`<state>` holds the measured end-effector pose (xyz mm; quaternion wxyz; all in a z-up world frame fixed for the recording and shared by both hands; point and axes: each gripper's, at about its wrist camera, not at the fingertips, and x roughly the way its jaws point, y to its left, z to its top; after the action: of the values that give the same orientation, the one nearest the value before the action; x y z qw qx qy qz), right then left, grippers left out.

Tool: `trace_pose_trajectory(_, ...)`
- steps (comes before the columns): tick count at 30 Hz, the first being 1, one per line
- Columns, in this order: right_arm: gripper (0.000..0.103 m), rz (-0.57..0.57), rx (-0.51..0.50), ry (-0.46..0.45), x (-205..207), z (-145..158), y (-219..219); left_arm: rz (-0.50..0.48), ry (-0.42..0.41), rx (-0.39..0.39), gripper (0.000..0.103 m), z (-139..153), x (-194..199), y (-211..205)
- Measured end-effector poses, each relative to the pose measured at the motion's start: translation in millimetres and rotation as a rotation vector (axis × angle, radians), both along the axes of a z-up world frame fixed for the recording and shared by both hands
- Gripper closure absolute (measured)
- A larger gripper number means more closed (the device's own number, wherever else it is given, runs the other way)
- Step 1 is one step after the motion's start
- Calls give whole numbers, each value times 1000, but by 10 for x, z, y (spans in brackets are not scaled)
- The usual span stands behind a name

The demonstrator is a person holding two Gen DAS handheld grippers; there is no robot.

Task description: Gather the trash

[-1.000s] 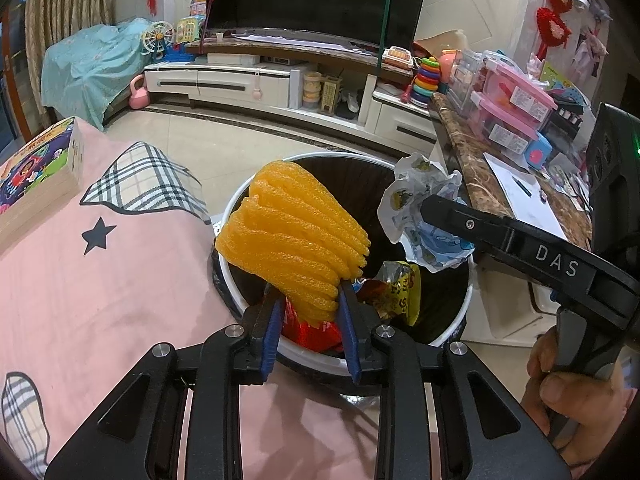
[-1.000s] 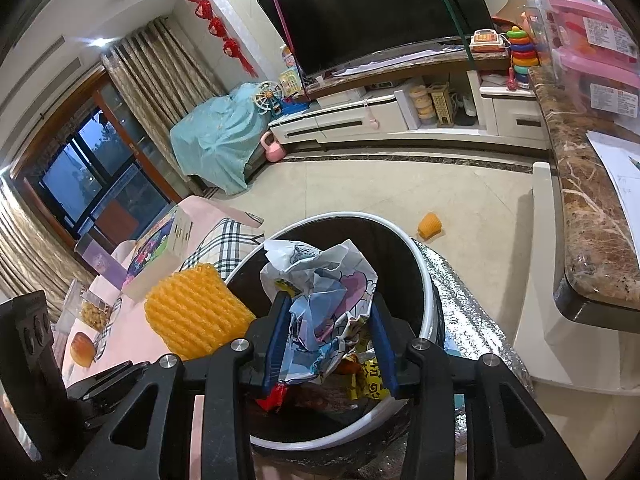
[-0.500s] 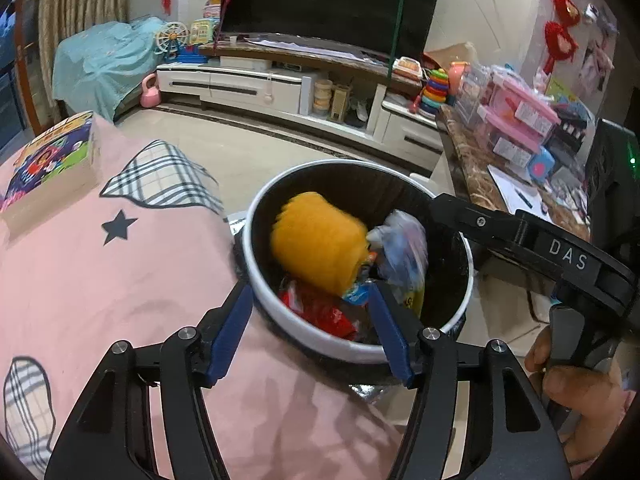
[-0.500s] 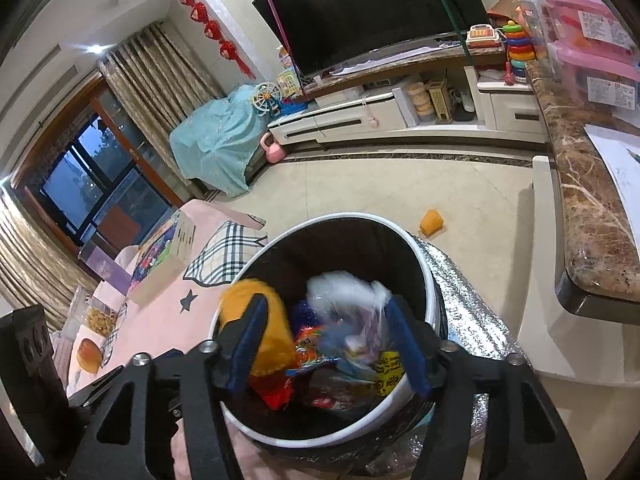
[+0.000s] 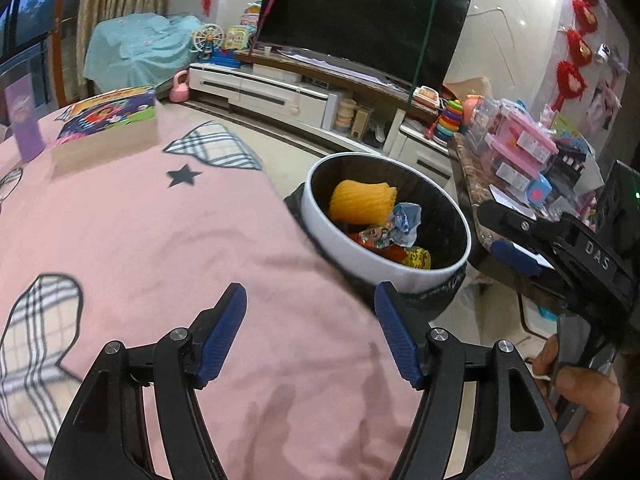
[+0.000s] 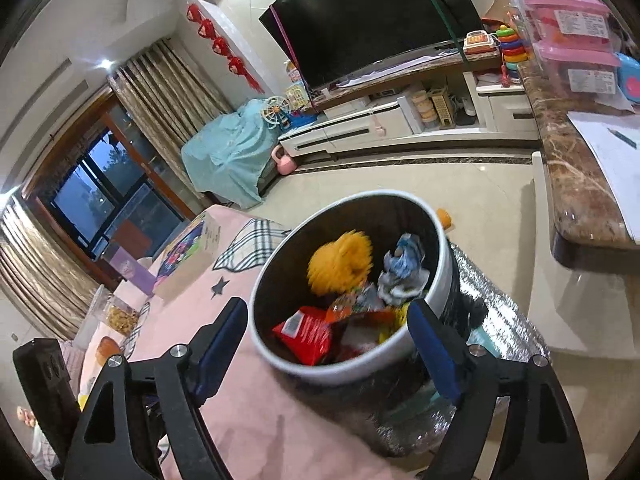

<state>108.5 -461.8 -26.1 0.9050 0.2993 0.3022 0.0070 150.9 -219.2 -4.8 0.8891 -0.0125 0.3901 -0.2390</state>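
Both pieces of trash have dropped: the yellow foam net (image 5: pixel 362 202) and crumpled wrapper (image 5: pixel 406 220) now lie in the bin (image 5: pixel 316 216). Left gripper (image 5: pixel 312 330) and right gripper (image 6: pixel 328 344) are opening, empty. No trash shows on the pink cloth (image 5: pixel 140 240).

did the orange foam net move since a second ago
Yes. The orange foam net was clamped in the left gripper above the bin's rim; now it lies inside the bin, and the gripper's jaws are opening with nothing between them.
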Motion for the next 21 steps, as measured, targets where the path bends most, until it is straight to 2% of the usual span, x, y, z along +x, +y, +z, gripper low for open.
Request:
trace_pose_trajectory(13, 10, -9, -3, -50, -506, 15, 337, 61, -64, -33, 28, 12, -471, 419)
trace_pose_trajectory(17, 7, -6, -41, -64, -640, 40, 453, 82, -115, -43, 27, 78, -659, 556)
trace_pose_trajectory(21, 5, -10, -90, -98, -771, 140, 557, 116, -202, -53, 19, 228, -867, 693)
